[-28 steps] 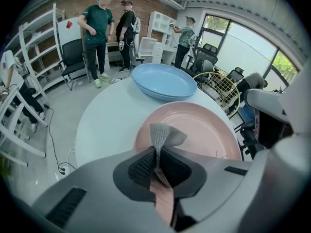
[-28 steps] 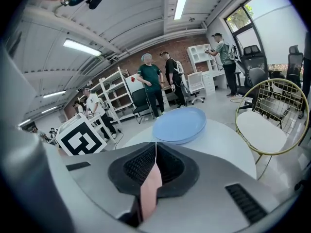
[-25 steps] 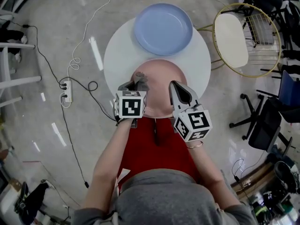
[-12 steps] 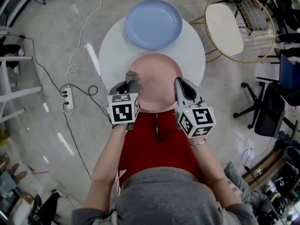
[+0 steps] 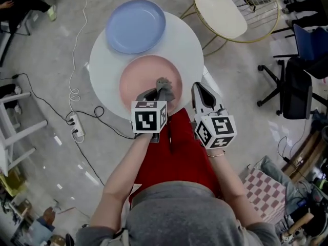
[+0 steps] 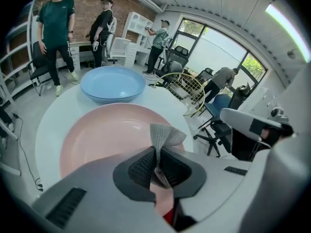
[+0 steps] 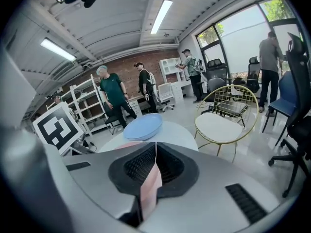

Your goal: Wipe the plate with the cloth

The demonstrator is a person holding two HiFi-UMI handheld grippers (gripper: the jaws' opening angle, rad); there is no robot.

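Observation:
A pink plate (image 5: 143,78) lies on the near side of the round white table (image 5: 102,60). My left gripper (image 5: 160,91) is shut on a grey cloth (image 5: 164,87), holding it over the plate's near right part. In the left gripper view the cloth (image 6: 165,135) sticks up out of the shut left gripper (image 6: 158,152), with the pink plate (image 6: 102,135) just beyond. My right gripper (image 5: 196,87) hovers by the plate's right edge. It (image 7: 155,152) is shut with nothing in it; pink plate (image 7: 149,181) shows through the gap below the tips.
A blue plate (image 5: 136,24) sits at the table's far side. A gold wire chair with a white seat (image 5: 220,4) stands to the right, an office chair (image 5: 292,86) further right. Cables and a power strip (image 5: 73,123) lie left. Several people (image 6: 56,23) stand behind.
The left gripper has carried the cloth from the plate's left side across to its near right side. The right gripper now sits just off the plate's right edge. The head view has swung.

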